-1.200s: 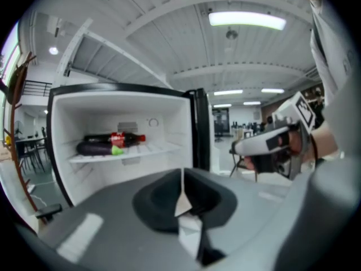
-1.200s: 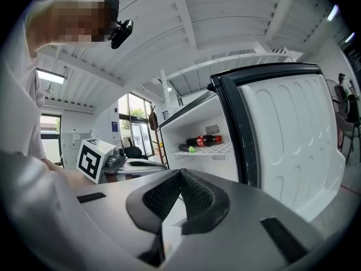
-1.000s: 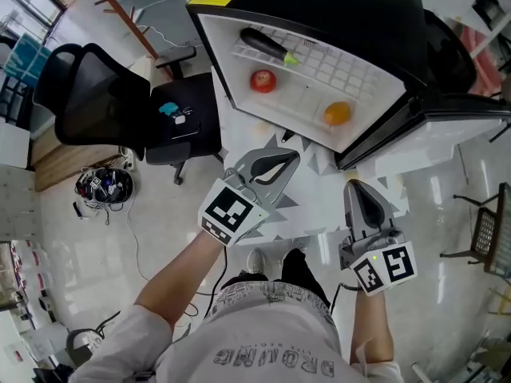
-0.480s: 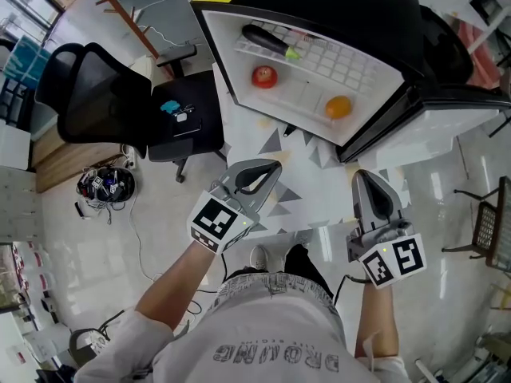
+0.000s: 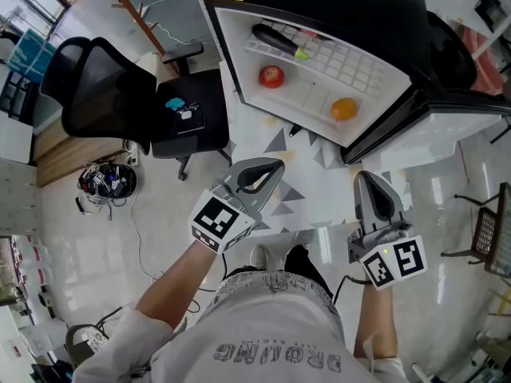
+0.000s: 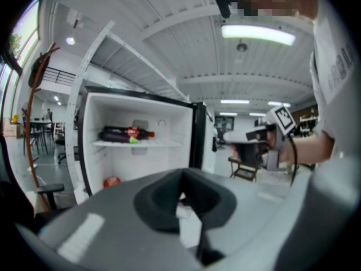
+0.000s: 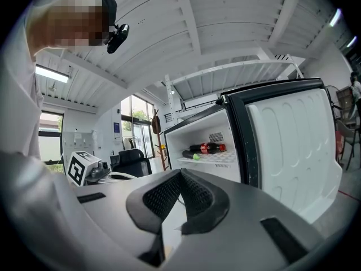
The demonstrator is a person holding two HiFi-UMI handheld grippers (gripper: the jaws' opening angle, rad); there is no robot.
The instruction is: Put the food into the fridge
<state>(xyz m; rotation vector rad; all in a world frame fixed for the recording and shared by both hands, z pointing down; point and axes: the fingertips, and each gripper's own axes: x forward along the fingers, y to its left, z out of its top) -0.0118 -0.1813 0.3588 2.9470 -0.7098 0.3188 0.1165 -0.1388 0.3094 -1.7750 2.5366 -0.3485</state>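
Note:
The black fridge stands open in front of me. On its wire shelf lies a dark cola bottle with a green cap. Below it, on the white floor of the fridge, sit a red apple and an orange. My left gripper and right gripper hover over the floor short of the fridge, both shut and empty. The left gripper view shows the bottle and apple past the shut left gripper. In the right gripper view the bottle lies beyond the shut right gripper.
The fridge door swings out to the right, seen as a white door in the right gripper view. A black office chair stands left of the fridge, with a cable bundle on the floor below it. A wire rack sits far right.
Both grippers have drawn back from the fridge toward me, the left one also shifting left. In the last half second they have barely moved.

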